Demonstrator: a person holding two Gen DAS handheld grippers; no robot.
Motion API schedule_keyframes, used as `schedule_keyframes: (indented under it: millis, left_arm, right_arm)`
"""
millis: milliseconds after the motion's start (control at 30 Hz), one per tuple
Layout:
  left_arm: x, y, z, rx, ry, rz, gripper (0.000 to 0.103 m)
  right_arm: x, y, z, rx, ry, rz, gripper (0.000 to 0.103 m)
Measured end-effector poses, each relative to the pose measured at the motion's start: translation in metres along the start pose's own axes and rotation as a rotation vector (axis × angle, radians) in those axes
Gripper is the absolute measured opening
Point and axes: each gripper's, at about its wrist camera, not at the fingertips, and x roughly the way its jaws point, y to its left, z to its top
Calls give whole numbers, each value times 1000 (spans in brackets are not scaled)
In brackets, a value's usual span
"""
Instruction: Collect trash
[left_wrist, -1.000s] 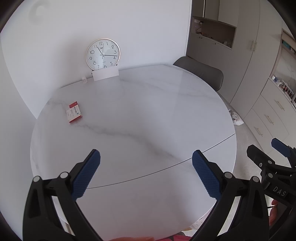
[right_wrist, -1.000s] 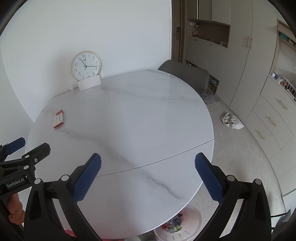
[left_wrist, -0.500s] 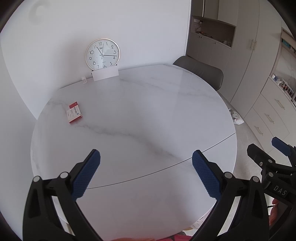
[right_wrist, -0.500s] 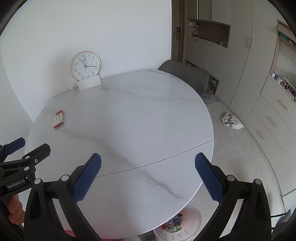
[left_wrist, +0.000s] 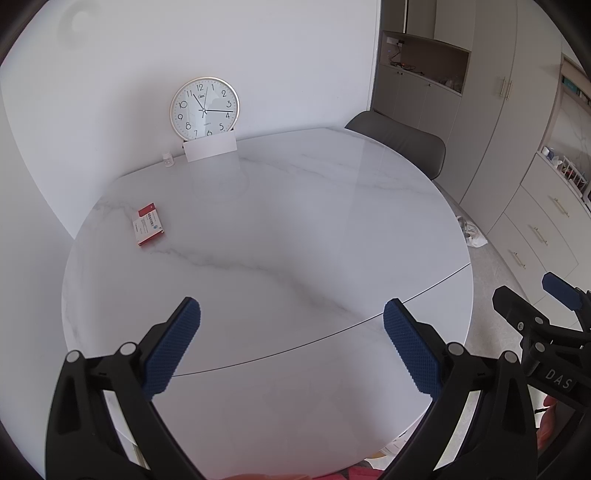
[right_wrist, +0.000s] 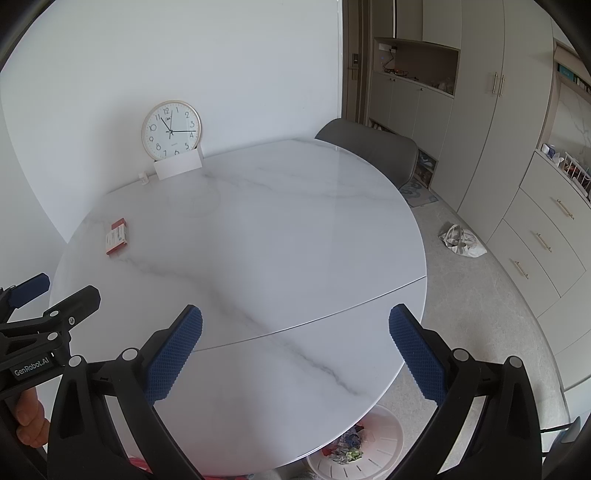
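A small red and white box (left_wrist: 148, 229) lies flat on the far left of the round white marble table (left_wrist: 295, 229); it also shows in the right wrist view (right_wrist: 116, 236). My left gripper (left_wrist: 291, 314) is open and empty above the table's near edge. My right gripper (right_wrist: 295, 317) is open and empty beside it, to the right. A white bin (right_wrist: 364, 448) with colourful scraps stands on the floor under the table's near right edge.
A round clock (left_wrist: 204, 108) leans on the wall behind a white card (left_wrist: 210, 147), with a tiny white bottle (left_wrist: 168, 160) beside it. A grey chair (right_wrist: 373, 151) stands at the far side. A crumpled white bag (right_wrist: 461, 242) lies on the floor near the cabinets (right_wrist: 535, 236).
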Motion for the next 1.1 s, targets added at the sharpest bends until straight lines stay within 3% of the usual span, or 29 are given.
schedule_keyframes:
  millis: [700,1100]
  left_arm:
    - [3,5,0,-21,-21,-17,95]
    - [4,0,1,20,-5,-18,95]
  right_arm:
    - [2,5,-3,-2,6,-2,100]
    - [3,6,-4,-1,7,-1,100]
